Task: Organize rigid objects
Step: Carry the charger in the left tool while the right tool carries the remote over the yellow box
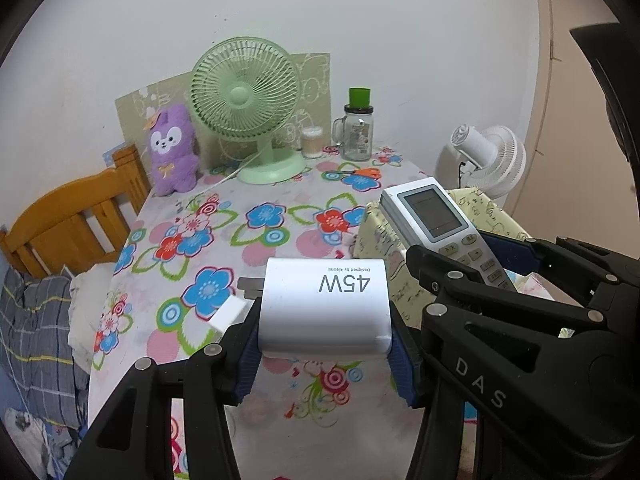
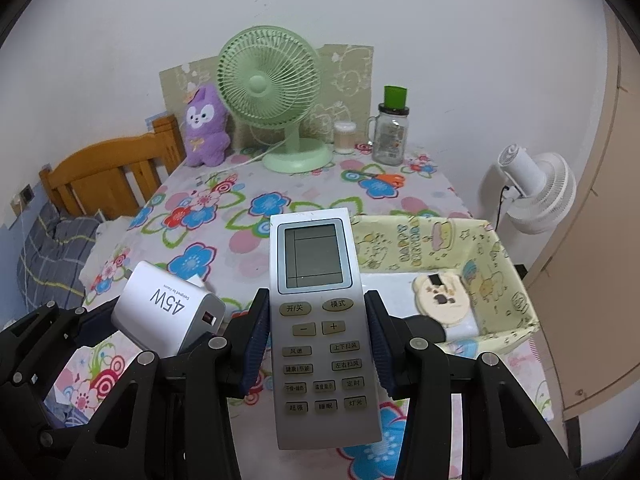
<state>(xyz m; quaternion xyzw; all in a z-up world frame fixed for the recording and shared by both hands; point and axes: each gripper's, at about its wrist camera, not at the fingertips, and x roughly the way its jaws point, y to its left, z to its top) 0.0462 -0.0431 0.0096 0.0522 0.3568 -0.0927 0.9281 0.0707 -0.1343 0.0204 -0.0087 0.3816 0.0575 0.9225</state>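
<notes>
My left gripper (image 1: 324, 344) is shut on a white 45W charger (image 1: 324, 304), held by its sides above the floral tablecloth (image 1: 224, 240), prongs pointing left. The right gripper (image 2: 316, 344) is shut on a silver remote control (image 2: 316, 320), with the screen end pointing away from me. In the right wrist view the charger (image 2: 168, 304) and left gripper (image 2: 152, 336) sit at lower left. In the left wrist view the remote (image 1: 432, 216) is at right. A yellow fabric basket (image 2: 500, 264) stands to the right of the remote, and a bear-shaped item (image 2: 440, 296) lies inside it.
At the table's back stand a green desk fan (image 1: 244, 96), a purple plush toy (image 1: 172, 148), a small cup (image 1: 312, 142) and a glass jar with a green lid (image 1: 358, 132). Orange-handled scissors (image 1: 360, 172) lie nearby. A wooden bed frame (image 1: 68, 216) is left, a white fan (image 1: 492, 156) right.
</notes>
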